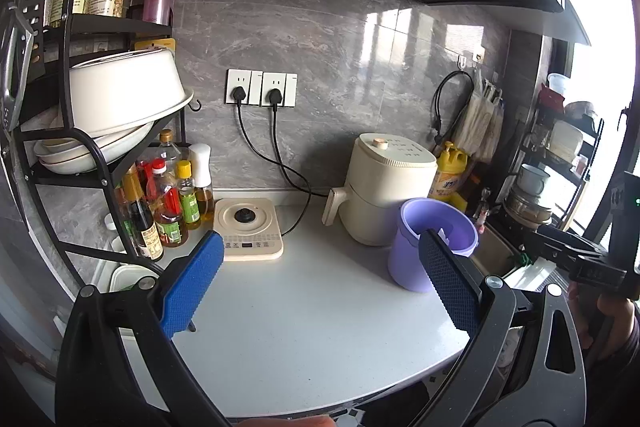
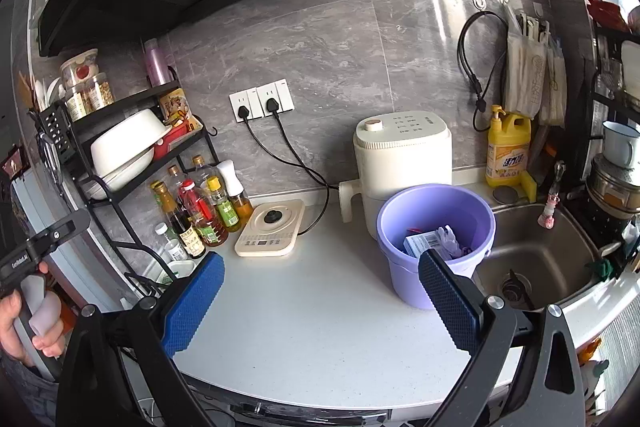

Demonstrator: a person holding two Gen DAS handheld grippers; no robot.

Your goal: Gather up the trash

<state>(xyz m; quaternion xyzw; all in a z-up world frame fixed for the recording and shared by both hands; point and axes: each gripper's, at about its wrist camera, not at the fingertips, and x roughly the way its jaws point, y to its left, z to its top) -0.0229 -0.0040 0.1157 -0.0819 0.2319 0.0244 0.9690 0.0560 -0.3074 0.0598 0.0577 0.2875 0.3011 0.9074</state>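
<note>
Both sets of jaws stand wide apart with nothing between them: the left gripper [image 1: 320,269] and the right gripper [image 2: 320,281] each show two blue, dimpled pads hanging over bare counter [image 2: 320,311]. That pale, smooth, faintly speckled top lies open ahead of and between the jaws, and its rounded front edge curves just below them.

Touching distance past each gripper's right-hand pad stands the purple bucket [image 2: 434,239], a smooth plastic tub with a rolled rim, upright near the counter's right edge. Inside it, seen from the right wrist, lies the trash [image 2: 434,241]: a small printed box and crumpled clear wrapping, low against the wall.

Right of the bucket drops a steel sink [image 2: 552,259]. Behind the bucket, a cream cooker [image 2: 402,151] backs onto grey marbled tile. Ahead of the left-hand pads sit a flat cream hotplate [image 2: 270,229] and crowded sauce bottles [image 2: 200,211] under a black wire rack [image 2: 132,163].
</note>
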